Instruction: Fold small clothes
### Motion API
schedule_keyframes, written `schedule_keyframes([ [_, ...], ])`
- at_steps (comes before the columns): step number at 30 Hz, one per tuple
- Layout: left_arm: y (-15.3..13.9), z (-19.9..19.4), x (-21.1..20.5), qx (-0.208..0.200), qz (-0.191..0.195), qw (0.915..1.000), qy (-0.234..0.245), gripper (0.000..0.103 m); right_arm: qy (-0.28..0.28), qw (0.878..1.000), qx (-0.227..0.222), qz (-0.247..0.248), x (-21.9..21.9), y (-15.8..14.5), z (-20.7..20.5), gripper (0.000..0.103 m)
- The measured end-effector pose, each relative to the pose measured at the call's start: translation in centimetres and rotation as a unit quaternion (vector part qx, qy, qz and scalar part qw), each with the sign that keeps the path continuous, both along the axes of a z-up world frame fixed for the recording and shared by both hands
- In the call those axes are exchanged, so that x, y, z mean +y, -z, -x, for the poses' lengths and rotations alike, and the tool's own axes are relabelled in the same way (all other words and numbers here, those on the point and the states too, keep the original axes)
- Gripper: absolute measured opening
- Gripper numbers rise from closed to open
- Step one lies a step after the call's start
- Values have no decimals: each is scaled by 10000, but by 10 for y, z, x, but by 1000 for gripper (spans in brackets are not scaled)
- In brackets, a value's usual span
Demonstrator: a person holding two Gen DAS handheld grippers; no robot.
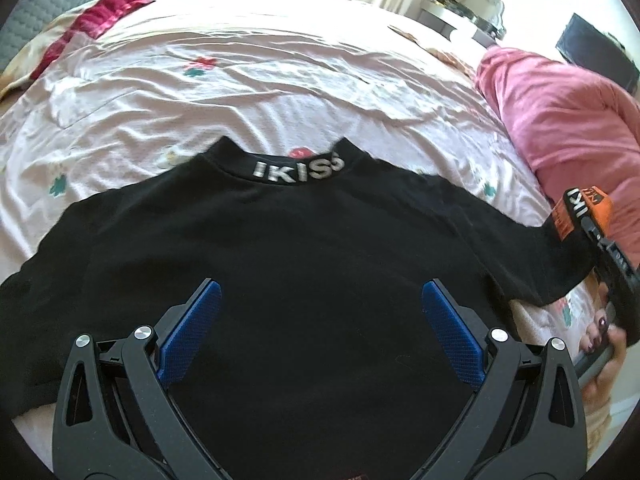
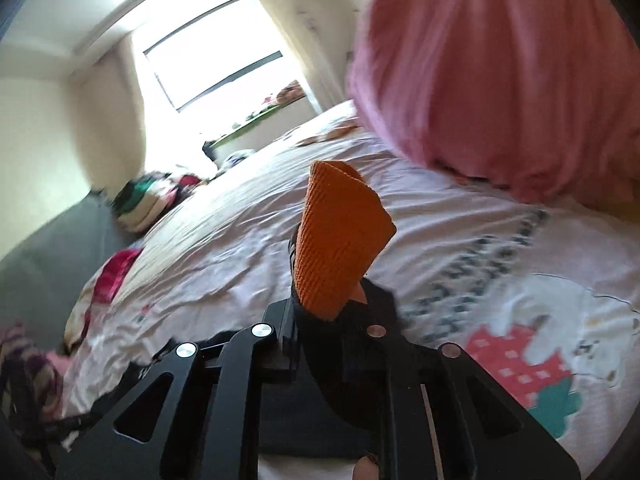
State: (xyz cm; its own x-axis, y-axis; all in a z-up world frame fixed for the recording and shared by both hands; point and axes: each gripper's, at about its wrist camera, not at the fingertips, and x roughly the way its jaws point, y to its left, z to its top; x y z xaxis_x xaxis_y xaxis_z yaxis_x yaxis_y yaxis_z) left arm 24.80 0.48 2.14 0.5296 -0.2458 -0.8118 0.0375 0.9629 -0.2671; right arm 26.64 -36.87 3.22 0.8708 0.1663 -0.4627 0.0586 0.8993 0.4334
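Bedsheet (image 1: pixel 240 92) lies bare beyond black shirt (image 1: pixel 300 240); right gripper (image 2: pixel 336 276) pinches orange cuff (image 2: pixel 340 240).

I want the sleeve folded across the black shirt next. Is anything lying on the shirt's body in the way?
Nothing visible. The black shirt lies flat on the bed sheet with a bare front. The left claw hovers open above it, and the right claw grips the orange cuff.

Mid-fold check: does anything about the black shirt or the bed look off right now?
Nothing is damaged or spilled. The black shirt lies flat, collar away from the open left gripper. Its orange cuff is pinched in the shut right gripper and lifted off the sheet, which is wrinkled.
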Motion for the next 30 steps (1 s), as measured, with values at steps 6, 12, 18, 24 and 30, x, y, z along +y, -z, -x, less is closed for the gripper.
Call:
schedule_keyframes([
  [6, -6, 5, 33, -4, 154, 9996, -222, 94, -640, 9975, -38, 311, 60, -20, 0, 12],
  [12, -10, 8, 62, 73, 482, 9976, -500, 94, -1201, 9912, -30, 553, 113, -32, -4, 12],
  [18, -12, 8, 80, 111, 705, 9952, -676, 94, -1727, 9820, 56, 768, 167, -28, -6, 12],
  [24, -1, 3, 88, 321, 1044, 9915, -706, 94, -2099, 9734, 208, 899, 206, -15, -5, 12],
  [30, 12, -1, 80, 428, 1328, 9885, -579, 94, -2451, 9637, 377, 992, 232, 3, -2, 15],
])
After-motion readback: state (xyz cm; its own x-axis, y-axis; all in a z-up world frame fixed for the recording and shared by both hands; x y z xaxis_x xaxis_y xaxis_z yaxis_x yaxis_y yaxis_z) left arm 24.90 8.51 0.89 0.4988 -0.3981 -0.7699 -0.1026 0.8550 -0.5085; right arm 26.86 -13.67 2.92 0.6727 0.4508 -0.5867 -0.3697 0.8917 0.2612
